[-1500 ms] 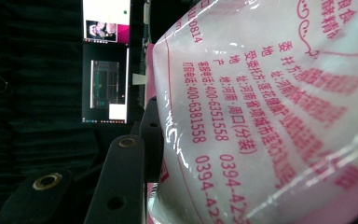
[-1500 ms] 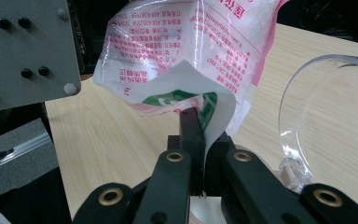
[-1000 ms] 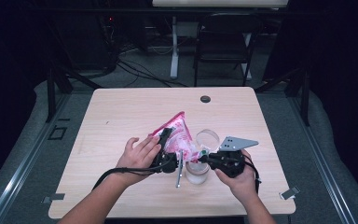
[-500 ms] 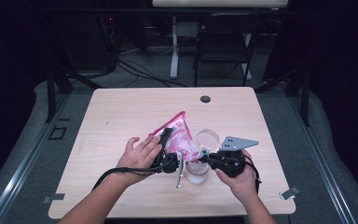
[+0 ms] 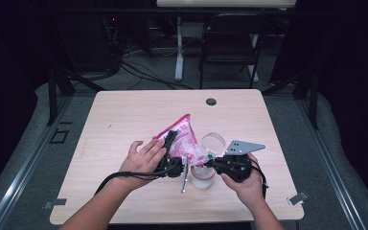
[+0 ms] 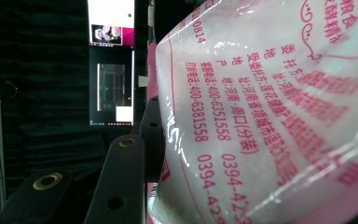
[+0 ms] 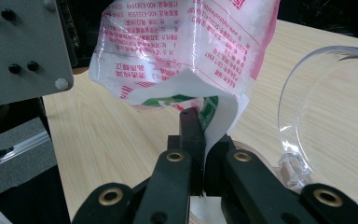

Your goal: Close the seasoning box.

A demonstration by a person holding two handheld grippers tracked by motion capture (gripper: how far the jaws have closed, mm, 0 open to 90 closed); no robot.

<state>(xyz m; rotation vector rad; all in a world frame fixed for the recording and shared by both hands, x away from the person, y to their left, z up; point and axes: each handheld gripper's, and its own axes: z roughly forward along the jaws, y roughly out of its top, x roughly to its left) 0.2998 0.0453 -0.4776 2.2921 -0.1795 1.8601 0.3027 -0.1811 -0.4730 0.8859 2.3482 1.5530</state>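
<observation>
Already the pink bag (image 5: 184, 139) hangs tilted over the glass jar (image 5: 203, 176) on the desk (image 5: 124, 115), left hand-held gripper (image 5: 171, 143) clamping its body, right hand-held gripper (image 7: 200, 135) pinching its corner; pouring seems underway, though unclear.

Table lit from above, bkgd dark; bag (image 6: 270, 112) glare, slightly blurred.

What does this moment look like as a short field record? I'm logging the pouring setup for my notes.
scene: wooden table, dark room
left gripper: clamped on the pink-and-white bag, holding it tilted
right gripper: shut on the bag's torn white corner
container: clear jar below the bag's corner, hinged lid open
jar contents: whitish, kind unclear
other: black grommet at the table's far edge
</observation>
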